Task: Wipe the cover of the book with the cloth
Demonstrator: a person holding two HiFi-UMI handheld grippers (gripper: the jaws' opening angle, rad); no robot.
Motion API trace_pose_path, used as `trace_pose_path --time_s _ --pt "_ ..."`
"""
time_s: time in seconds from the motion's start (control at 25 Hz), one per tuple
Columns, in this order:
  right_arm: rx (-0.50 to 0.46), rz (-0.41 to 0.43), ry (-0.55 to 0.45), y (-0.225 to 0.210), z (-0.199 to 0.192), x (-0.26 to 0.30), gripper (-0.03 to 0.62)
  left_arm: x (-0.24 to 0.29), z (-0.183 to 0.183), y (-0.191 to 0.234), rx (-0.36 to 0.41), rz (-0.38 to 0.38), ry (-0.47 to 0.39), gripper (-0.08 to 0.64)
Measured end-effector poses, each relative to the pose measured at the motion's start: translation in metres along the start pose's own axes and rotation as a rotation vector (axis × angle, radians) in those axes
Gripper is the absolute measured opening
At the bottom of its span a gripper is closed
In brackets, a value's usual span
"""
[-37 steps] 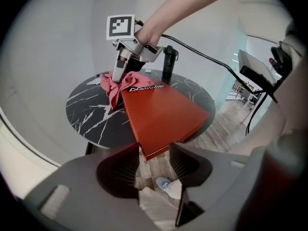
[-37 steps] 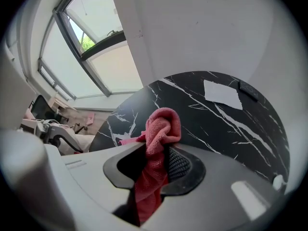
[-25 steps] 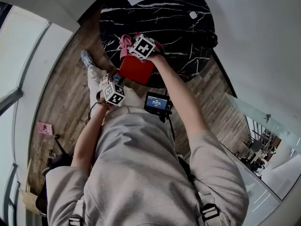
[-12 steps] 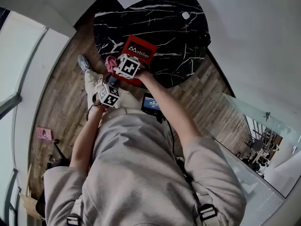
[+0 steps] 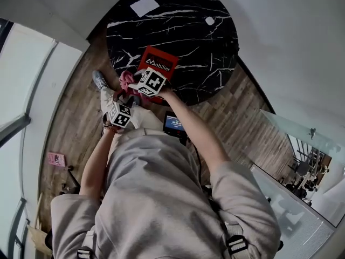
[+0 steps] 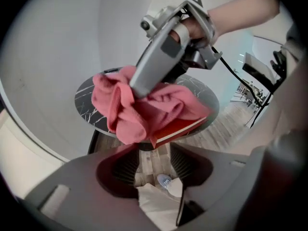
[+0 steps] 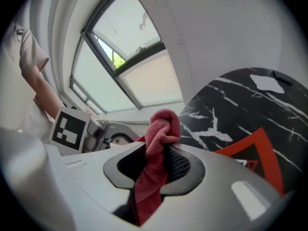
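A red book [image 5: 159,63] with white lettering lies cover-up near the front edge of the round black marble table [image 5: 205,53]. A pink cloth [image 5: 126,80] is bunched at the book's near-left corner. My right gripper [image 5: 137,84] is shut on that cloth [image 7: 161,129], with the red book [image 7: 257,150] to its right. My left gripper [image 5: 125,100] hangs lower, off the table's edge, apart from both. Its jaws [image 6: 154,150] are open with nothing between them; only floor, a shoe and trouser cloth show through the gap. Ahead of it the cloth [image 6: 139,112] drapes over the book [image 6: 180,129].
A white sheet [image 5: 144,6] and a small white object [image 5: 209,21] lie at the table's far side. A small screen device [image 5: 173,125] hangs at the person's waist. Wooden floor surrounds the table; a pink item [image 5: 55,159] lies on it at left. Windows stand left.
The red book, earlier showing a plain face at the table's near edge under my right gripper, now lies cover-up farther onto the table. The right gripper and cloth sit at its near-left corner.
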State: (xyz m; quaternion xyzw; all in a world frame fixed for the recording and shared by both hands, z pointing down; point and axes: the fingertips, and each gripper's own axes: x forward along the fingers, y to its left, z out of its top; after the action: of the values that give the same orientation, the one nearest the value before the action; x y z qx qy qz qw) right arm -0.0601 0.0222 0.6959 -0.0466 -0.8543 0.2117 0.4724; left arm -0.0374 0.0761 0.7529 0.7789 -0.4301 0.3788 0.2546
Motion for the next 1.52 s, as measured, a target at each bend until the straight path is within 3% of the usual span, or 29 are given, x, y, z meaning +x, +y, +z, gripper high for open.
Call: trace_pose_path --time_s 0.16,0.24,0.48,0.64,0.76,0.92,1.24,1.52 --pt "0.072 -0.105 -0.225 -0.039 0.028 -0.060 0.115 -0.014 0.001 0.001 0.056 -0.035 -0.037 0.222" --pt "0.101 -0.188 -0.283 -0.065 0.028 -0.089 0.115 -0.020 0.007 0.003 0.072 -0.039 -0.063 0.224" --pt "0.133 -0.431 -0.221 -0.142 -0.029 -0.145 0.115 -0.019 0.034 -0.016 0.170 -0.093 -0.084 0.236" --pt "0.166 -0.530 -0.151 -0.174 -0.066 -0.150 0.115 -0.010 0.041 -0.021 0.229 -0.108 -0.061 0.245" --pt "0.175 -0.546 -0.074 -0.186 -0.087 -0.139 0.114 -0.002 0.046 -0.022 0.241 -0.112 -0.041 0.261" --pt "0.223 -0.544 -0.064 -0.191 -0.093 -0.134 0.112 0.000 0.048 -0.023 0.259 -0.117 -0.029 0.267" --pt "0.147 -0.589 0.001 -0.173 -0.094 -0.127 0.109 0.002 0.048 -0.023 0.252 -0.101 -0.004 0.275" --pt "0.084 -0.519 0.021 -0.133 -0.098 -0.105 0.106 0.003 0.045 -0.023 0.246 -0.096 0.012 0.279"
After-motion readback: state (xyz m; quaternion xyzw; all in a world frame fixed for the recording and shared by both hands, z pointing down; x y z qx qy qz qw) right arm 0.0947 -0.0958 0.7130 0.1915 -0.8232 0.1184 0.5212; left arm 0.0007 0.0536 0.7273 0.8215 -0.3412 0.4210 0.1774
